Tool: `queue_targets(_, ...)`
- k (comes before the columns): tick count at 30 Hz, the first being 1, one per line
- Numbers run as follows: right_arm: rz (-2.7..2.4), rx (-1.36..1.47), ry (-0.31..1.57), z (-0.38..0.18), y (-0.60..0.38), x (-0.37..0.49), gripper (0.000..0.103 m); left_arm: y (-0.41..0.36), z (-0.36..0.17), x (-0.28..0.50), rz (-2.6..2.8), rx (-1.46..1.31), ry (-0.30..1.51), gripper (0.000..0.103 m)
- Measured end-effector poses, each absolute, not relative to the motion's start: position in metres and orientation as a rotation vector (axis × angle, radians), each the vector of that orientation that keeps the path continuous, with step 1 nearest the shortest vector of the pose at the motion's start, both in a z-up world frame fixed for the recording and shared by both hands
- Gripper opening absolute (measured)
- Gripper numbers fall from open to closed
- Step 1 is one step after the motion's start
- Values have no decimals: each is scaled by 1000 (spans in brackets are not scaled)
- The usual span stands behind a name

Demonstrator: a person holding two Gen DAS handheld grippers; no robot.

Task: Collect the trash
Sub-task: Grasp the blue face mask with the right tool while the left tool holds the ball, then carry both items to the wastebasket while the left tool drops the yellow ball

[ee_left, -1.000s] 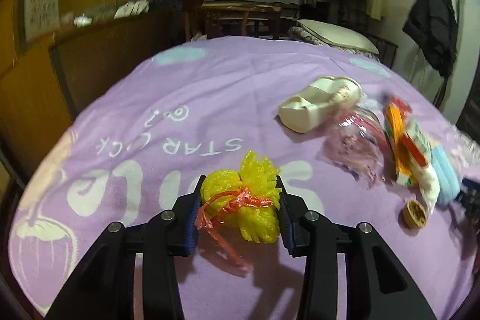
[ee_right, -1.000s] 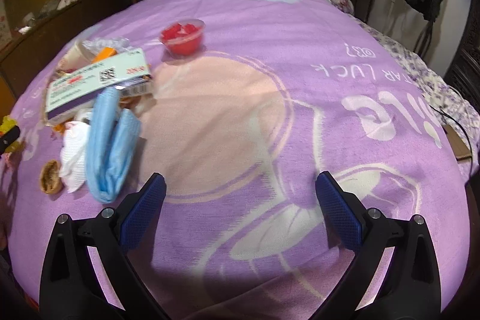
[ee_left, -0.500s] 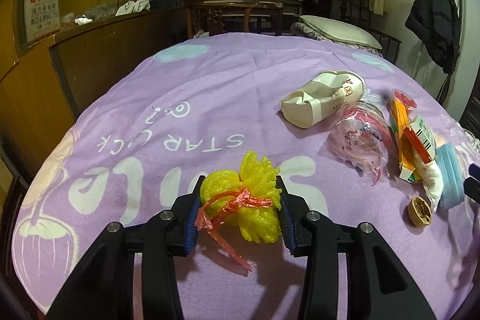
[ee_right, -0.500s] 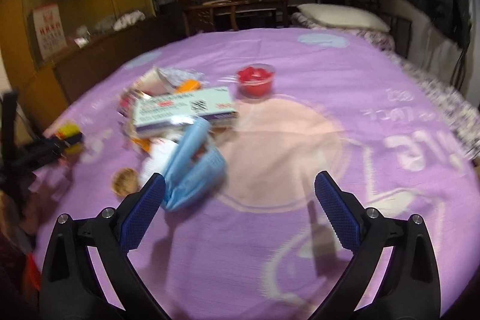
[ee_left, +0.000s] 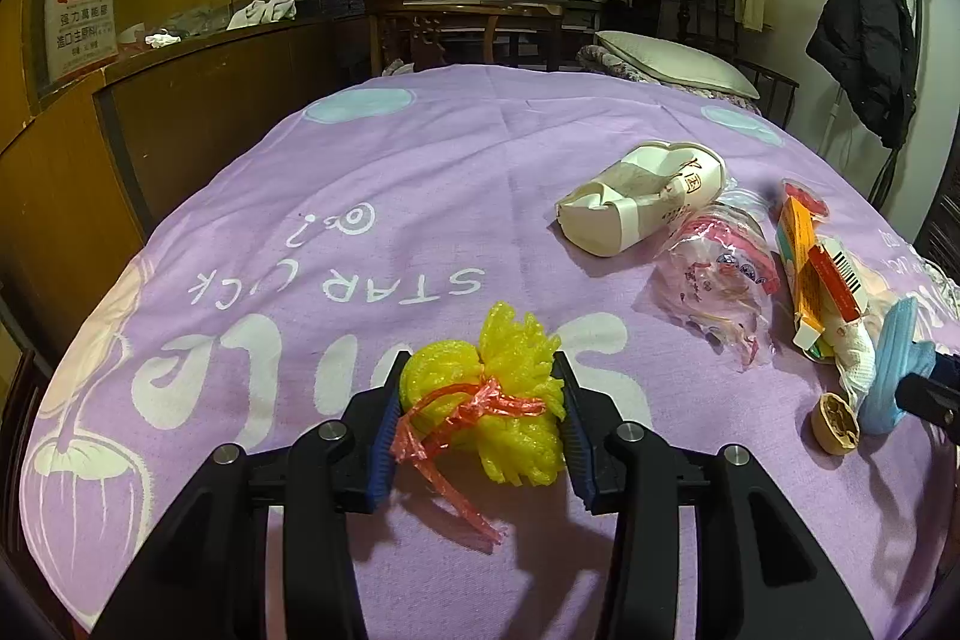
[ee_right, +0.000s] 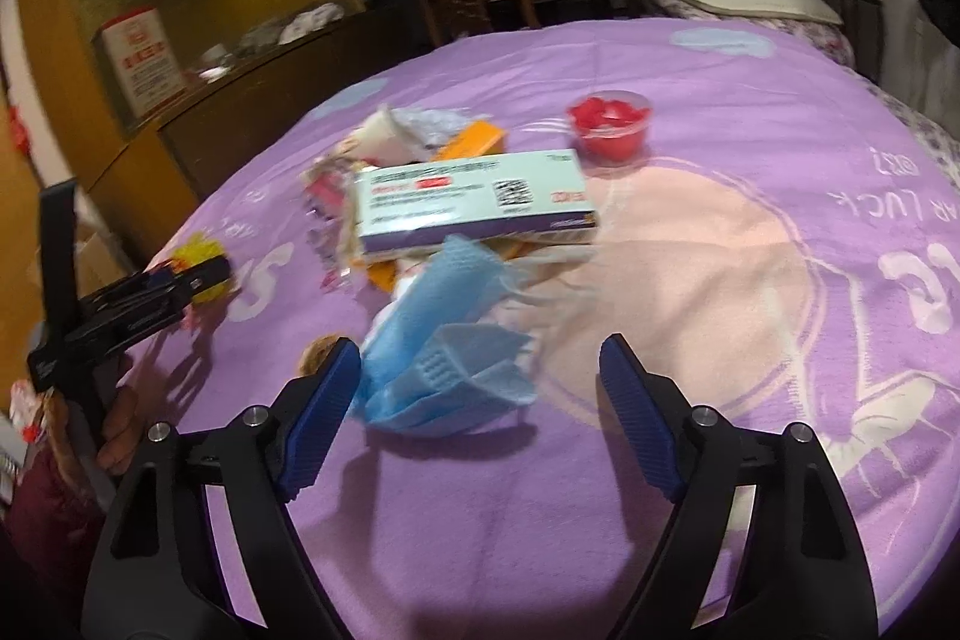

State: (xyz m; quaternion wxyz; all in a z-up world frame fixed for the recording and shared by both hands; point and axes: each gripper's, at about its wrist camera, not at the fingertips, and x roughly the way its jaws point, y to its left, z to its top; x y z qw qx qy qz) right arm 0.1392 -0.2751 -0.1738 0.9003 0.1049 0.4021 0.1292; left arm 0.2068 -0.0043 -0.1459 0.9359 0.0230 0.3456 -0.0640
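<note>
- The left gripper had its fingers clamped on the yellow foam net near the bed's near edge.
- The right gripper, fingers closing, straddled the blue mask, not yet pinched.
- The paper cup, plastic bag, box and red cup remained; no bin showed.

The left gripper clamps a yellow foam net on the purple blanket; a crushed paper cup lies far right.

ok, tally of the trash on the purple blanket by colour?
Yellow: 1, foam net
White: 2, crushed cup, tissue
Blue: 1, face mask
Red: 1, tub
Clear: 1, plastic wrapper
Mint green: 1, carton
Brown: 1, nutshell
Total: 8
</note>
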Motion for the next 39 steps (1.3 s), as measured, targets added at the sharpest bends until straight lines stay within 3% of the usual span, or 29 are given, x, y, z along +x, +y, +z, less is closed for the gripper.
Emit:
queue_targets(9, 208, 103, 899, -181, -257, 145, 82, -5, -146, 207, -131, 50, 706, 46)
queue_targets(11, 168, 133, 898, -183, -265, 146, 54, -5, -146, 207, -134, 52, 707, 46)
queue_targets(16, 134, 202, 854, -179, -279, 140, 30, -4, -145, 206, -139, 51, 708, 44)
queue_targets(21, 118, 274, 790, -160, -292, 128, 30, 0, -135, 195, -186, 8, 747, 44)
queue_targets(39, 312, 247, 564, -49, -242, 61, 30, 86, -18, 55, -80, 17, 579, 44)
